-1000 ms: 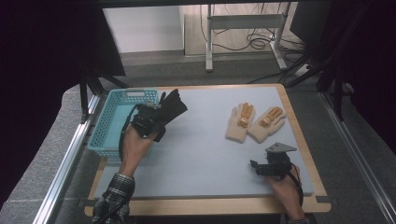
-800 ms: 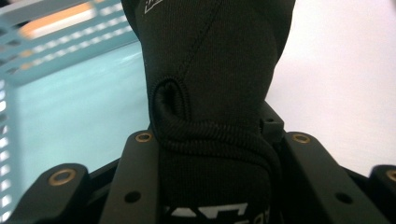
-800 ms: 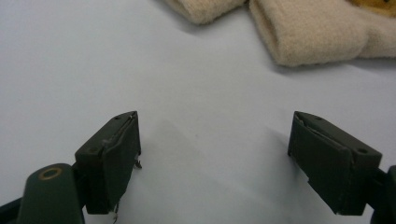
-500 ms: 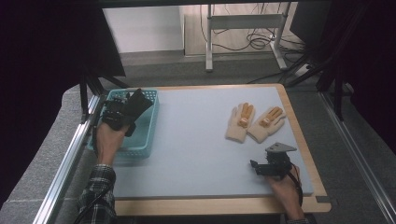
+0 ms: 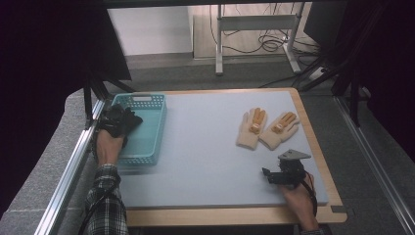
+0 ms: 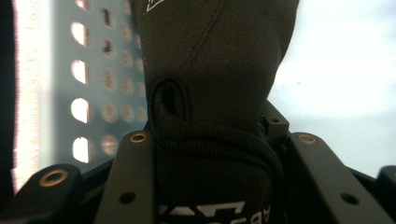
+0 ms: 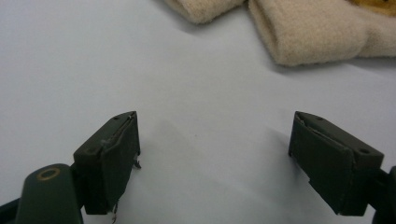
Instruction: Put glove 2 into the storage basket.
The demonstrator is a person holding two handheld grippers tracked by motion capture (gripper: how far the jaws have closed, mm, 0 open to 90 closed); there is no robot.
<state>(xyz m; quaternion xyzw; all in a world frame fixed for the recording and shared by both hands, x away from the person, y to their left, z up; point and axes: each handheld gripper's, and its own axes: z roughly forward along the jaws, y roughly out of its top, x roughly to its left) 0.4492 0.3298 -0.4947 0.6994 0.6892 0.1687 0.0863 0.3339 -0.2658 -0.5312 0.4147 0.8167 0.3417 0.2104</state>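
Work in hand: a black glove [image 6: 210,93] is being put into the blue basket [image 5: 147,142] at the left side of the tabletop [image 5: 205,147].
Left gripper [image 5: 119,121]: it hangs over the left part of the basket, near its left wall. The glove lies between its fingers [image 6: 135,182], which have just been opening a little; the cloth fills the gap and the pads seem to press on it, so I judge it is gripped for now.
Why held so: the cuff sits between the fingers and the rest of the glove hangs forward, over the basket wall with its holes, so the glove can fall inside when it is let go.
Right gripper [image 5: 286,172]: it rests low at the near right part of the tabletop, with its fingers [image 7: 109,154] spread wide and nothing between them. It waits near the next things.
Beige gloves [image 5: 266,128]: two lie flat, side by side and touching, just beyond the right gripper.
Edges: the left gripper is close to the metal rail [image 5: 73,161] along the left border, and the basket wall is directly under it, so there is little room on that side.
Open room: the middle of the tabletop is bare between basket and beige gloves, which gives a free way for carrying.
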